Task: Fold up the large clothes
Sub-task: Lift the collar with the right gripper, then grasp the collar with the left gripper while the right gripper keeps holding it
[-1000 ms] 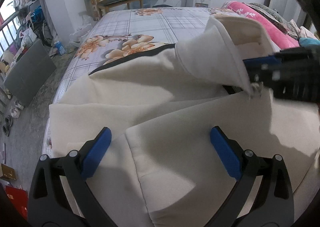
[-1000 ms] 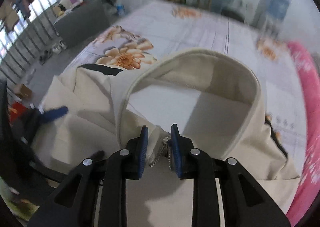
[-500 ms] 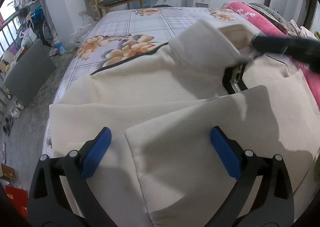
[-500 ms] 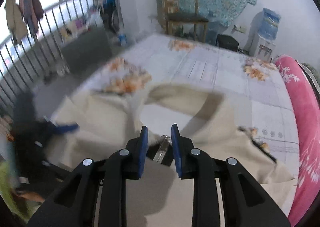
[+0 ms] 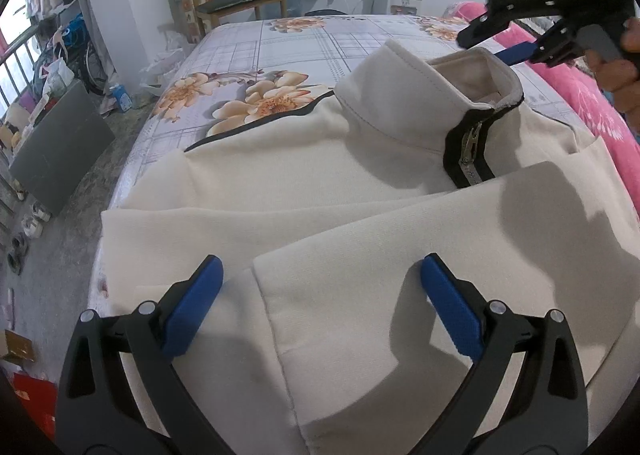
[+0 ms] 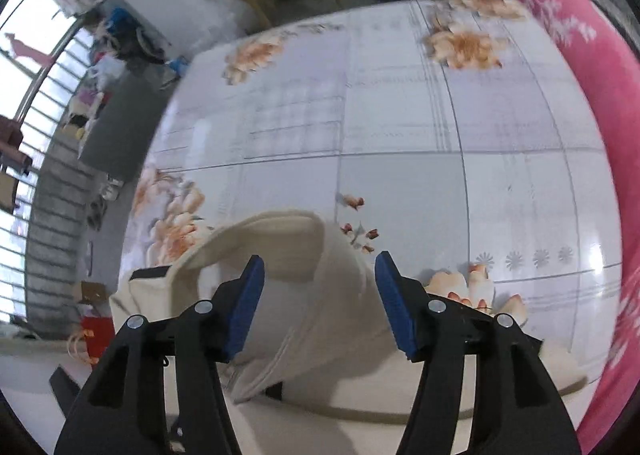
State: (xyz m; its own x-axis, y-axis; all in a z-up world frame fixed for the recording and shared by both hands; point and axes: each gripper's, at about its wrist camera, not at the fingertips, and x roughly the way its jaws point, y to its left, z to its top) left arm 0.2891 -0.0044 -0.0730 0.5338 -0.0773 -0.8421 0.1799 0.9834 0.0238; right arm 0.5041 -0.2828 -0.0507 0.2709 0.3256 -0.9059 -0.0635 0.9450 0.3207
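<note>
Two grippers, both with jaws standing wide apart and gripping nothing. The left gripper (image 5: 318, 291) is hovering low over the jacket (image 5: 360, 215), which is lying spread across the bed (image 5: 296, 43). The right gripper (image 6: 318, 295) is hanging above the collar (image 6: 288, 239).

Risks, as judged from here:
- The collar is standing up instead of lying flat; a fold made now would likely trap a lump at the neck.
- The sleeve (image 5: 400, 295) is lying loose across the chest, held by nothing; dragging the body cloth could slide it off line and skew the fold.
- The thick fleece is probably springing back, so a pinch on a single layer may let the lower layers slip out.
- The zipper (image 5: 470, 151) is sitting partly open below the collar; a pad could snag there.

Relative to the jaws: the sleeve edge is running between and beneath the left pads, the body stretching ahead of them. The collar is sitting between and just ahead of the right pads, the bare sheet beyond.
</note>
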